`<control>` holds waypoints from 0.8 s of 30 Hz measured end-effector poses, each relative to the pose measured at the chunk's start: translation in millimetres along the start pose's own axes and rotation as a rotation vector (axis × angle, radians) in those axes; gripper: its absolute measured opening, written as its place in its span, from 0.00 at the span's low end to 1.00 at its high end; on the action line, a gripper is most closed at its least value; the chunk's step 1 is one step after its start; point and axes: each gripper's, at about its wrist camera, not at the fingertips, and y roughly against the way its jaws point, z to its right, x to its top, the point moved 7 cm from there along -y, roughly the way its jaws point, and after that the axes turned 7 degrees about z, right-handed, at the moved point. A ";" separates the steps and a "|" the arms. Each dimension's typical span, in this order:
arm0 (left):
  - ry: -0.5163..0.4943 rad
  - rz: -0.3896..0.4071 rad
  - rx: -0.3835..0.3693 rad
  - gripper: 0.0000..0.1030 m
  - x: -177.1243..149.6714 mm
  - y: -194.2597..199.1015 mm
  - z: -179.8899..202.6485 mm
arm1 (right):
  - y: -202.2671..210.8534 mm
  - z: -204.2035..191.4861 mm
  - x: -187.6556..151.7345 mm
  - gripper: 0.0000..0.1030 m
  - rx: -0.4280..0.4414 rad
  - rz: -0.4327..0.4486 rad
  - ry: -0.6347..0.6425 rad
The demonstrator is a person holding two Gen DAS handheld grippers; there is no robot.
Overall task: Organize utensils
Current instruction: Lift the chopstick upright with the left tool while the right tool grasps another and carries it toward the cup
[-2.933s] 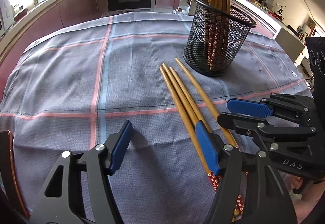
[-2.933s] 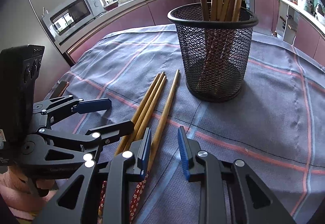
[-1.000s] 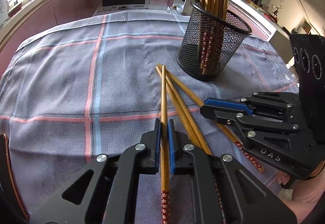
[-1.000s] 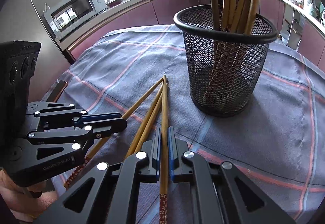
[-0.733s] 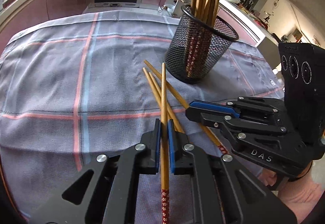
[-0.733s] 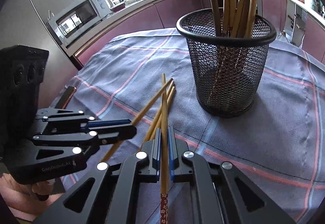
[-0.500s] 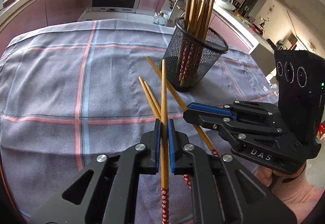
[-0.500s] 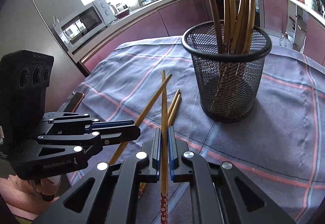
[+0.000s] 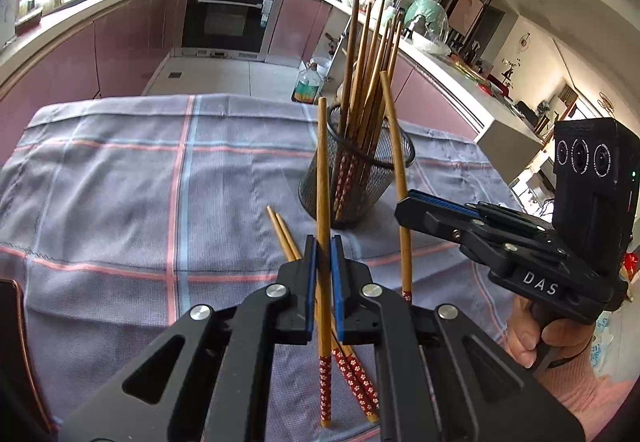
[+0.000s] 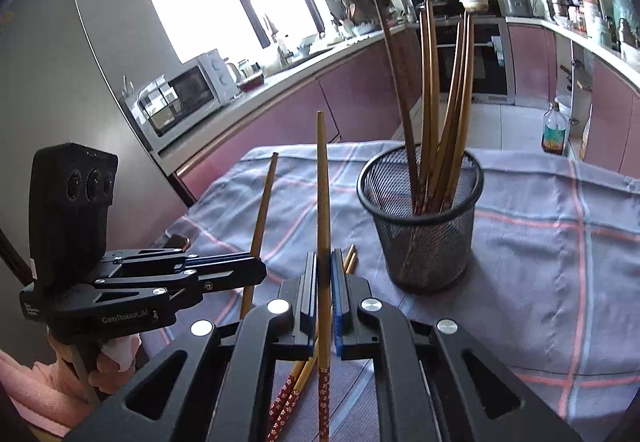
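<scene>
1. The left gripper (image 9: pixel 324 262) clamped one chopstick (image 9: pixel 323 177), tip raised toward 12 o'clock.
2. The right gripper (image 10: pixel 323 274) clamped another chopstick (image 10: pixel 323 181) likewise.
3. The cup (image 10: pixel 420 217) stood at 1 o'clock; two chopsticks (image 9: pixel 286 238) lay on the cloth (image 9: pixel 120 181).
4. Judged best: tip each stick patterned-end down, centre it over the rim, then release.

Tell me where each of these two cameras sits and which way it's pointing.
Left wrist view: sits on the left gripper, looking along its chopstick toward the mesh cup and oven; the right gripper and a hand show.
Right wrist view: sits on the right gripper, facing the mesh cup and window; the left gripper shows.
Shared: cup, checked cloth, two loose chopsticks.
</scene>
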 end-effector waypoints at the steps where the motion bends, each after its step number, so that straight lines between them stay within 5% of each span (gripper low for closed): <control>1: -0.002 0.008 -0.001 0.07 3.0 1.6 1.7 | 3.8 0.7 2.8 0.05 -0.005 0.012 0.004; 24: -0.099 0.189 -0.039 0.07 78.8 40.6 52.3 | 49.6 4.6 73.6 0.05 -0.067 0.225 0.079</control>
